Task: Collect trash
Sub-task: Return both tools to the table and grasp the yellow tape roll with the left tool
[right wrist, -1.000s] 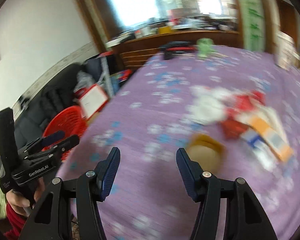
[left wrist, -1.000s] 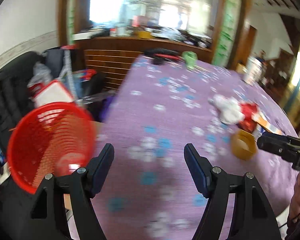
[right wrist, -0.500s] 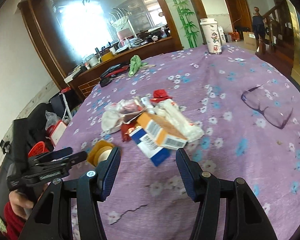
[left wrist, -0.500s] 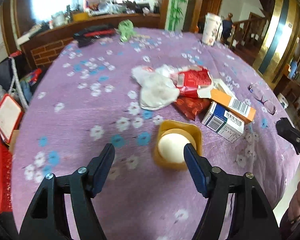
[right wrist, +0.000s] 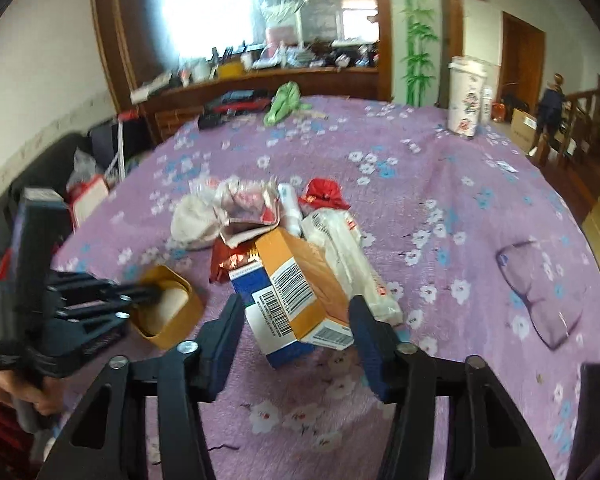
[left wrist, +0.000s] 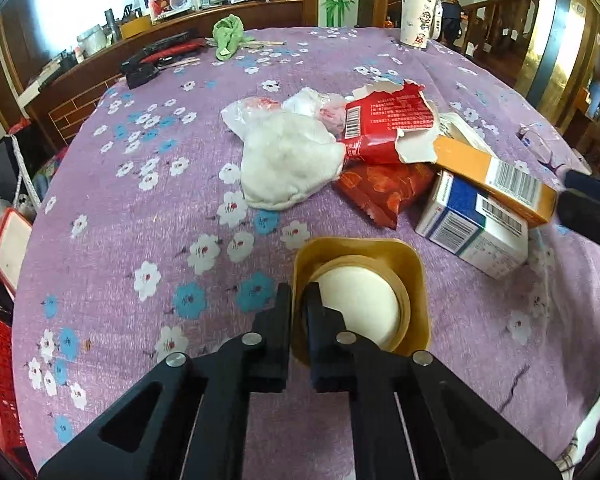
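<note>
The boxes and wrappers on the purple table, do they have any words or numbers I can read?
None can be read.
Red torn wrapper: a barcode and white print, too small.
Orange box: barcode only, digits blurred.
Blue and white box: barcodes, print too small.
White paper cup: cartoon pictures, no clear words.

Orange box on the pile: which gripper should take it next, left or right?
Right. The right gripper is open, with the orange box lying straight ahead between its fingers. The left gripper is already shut on the rim of the yellow cup, so it is occupied.
</note>
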A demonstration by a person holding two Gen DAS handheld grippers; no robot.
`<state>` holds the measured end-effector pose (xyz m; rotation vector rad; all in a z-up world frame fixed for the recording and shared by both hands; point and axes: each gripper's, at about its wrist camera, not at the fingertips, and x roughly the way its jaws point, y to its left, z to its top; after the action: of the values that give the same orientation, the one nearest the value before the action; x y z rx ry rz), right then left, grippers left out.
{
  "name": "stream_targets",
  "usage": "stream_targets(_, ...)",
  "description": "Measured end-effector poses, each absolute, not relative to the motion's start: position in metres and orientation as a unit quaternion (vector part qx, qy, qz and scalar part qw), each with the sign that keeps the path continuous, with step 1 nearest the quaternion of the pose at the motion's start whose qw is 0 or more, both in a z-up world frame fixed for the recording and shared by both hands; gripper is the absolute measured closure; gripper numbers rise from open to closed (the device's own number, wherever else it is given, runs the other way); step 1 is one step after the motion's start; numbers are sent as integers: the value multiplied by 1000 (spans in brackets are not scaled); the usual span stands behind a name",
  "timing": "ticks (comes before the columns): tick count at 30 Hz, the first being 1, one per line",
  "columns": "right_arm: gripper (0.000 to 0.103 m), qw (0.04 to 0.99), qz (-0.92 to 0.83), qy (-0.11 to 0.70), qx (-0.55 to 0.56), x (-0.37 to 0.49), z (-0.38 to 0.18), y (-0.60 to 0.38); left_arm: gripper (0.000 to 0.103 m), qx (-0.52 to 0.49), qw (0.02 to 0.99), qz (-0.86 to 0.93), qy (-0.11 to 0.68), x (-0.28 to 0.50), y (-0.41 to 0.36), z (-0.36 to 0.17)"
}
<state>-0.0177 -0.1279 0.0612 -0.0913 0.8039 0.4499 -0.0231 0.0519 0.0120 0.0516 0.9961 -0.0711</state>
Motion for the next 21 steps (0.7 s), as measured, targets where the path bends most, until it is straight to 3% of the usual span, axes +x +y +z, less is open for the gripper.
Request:
stream_targets(5, 61, 886, 208, 405, -85, -2, 46, -116, 97, 25, 881, -29, 471, -32, 58, 12)
stream_targets(10, 64, 888, 191, 407, -91, 4, 41, -121, 97, 32, 881, -25, 471, -28, 57, 11)
stream_targets(17, 74, 890, 188, 413, -38, -1, 44, -136, 94, 33, 882, -10, 471, -24, 53, 10)
stream_targets(21, 74, 880, 195, 433, 26, -1, 44, -157, 94, 32, 881, -11, 473, -27, 51, 11)
